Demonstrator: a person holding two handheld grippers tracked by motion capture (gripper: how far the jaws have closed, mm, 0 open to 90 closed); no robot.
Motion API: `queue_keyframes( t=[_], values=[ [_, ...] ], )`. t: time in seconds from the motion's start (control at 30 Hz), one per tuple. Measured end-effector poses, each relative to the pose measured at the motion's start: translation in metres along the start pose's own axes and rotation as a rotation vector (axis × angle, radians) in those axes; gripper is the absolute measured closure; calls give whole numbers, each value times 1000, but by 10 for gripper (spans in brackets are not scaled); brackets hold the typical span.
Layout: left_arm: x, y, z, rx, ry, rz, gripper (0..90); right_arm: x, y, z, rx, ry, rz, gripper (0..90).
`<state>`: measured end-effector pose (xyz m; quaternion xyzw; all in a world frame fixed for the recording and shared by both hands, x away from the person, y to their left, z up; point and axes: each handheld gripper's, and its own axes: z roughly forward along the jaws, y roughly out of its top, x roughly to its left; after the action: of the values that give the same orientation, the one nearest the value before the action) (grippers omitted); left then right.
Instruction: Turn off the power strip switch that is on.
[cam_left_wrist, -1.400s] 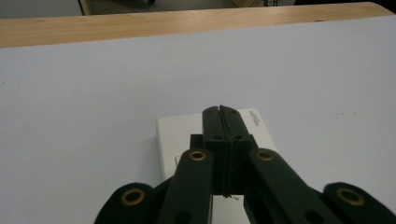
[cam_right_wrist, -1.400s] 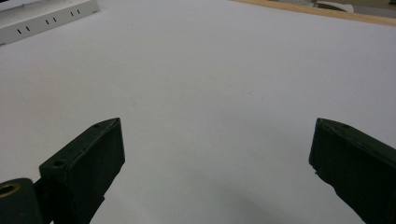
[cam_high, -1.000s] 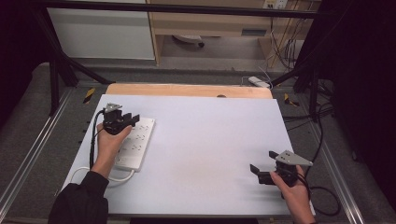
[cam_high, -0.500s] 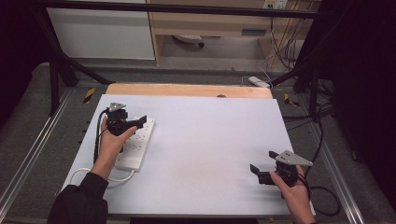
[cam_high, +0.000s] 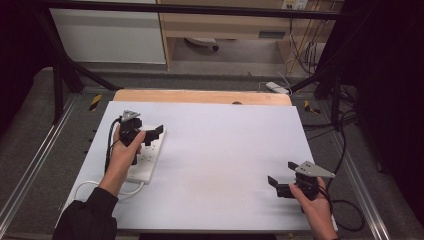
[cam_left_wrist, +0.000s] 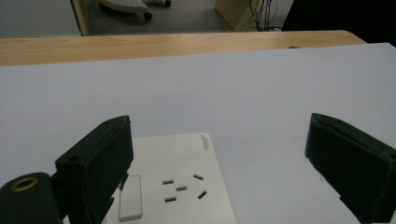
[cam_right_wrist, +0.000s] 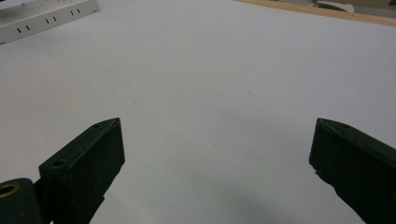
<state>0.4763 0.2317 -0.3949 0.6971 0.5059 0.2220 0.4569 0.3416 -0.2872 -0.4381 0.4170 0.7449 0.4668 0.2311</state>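
The white worktop (cam_high: 225, 150) carries one thing that matters here, a white power strip (cam_high: 146, 159), and it lies at the person's left, with its long axis running from the near edge away toward the wooden far edge, slightly slanted. Its white cord (cam_high: 87, 186) loops off the near end, beside the person's dark sleeve.

The left gripper (cam_high: 152, 134) hovers directly over the strip's far end, jaws spread wide and holding nothing. In the left gripper view the strip (cam_left_wrist: 182, 182) sits below and between the jaws, shifted toward the left jaw: its far short edge lies just ahead of the jaw tips, a switch (cam_left_wrist: 130, 197) rests close under the left jaw, and a cluster of socket slots (cam_left_wrist: 183, 187) lies nearer the middle of the gap. The strip's long axis runs along the jaws' own line of sight, so the jaws stand across its width; I judge that a straight drop would let them close on its two long sides.

The right gripper (cam_high: 280, 185) is well apart, near the worktop's right near corner, jaws also wide open and empty. In the right gripper view the strip (cam_right_wrist: 46, 16) shows far ahead and off to the left of the jaws, with bare worktop between. The left hand is clearly the nearer one for whatever is done to the strip.
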Motion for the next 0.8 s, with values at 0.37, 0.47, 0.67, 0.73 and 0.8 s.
queue_keyframes(
  t=[0.37, 0.47, 0.67, 0.73, 0.8],
  values=[
    [-18, -2, -14, -24, -45, 13, 80, 0, 0, 0, 1, 0, -2, 38],
    [-22, -2, -17, -29, -56, 23, 80, 0, 0, 0, 0, -1, -2, 38],
    [-29, -3, -26, -39, -73, 33, 80, 0, 0, 0, -1, 0, -2, 38],
    [-32, -3, -29, -43, -83, 33, 80, 0, 0, 0, -1, 0, -2, 38],
    [-33, -4, -31, -42, -92, 33, 80, 0, 0, 0, -2, 1, -1, 38]
  ],
)
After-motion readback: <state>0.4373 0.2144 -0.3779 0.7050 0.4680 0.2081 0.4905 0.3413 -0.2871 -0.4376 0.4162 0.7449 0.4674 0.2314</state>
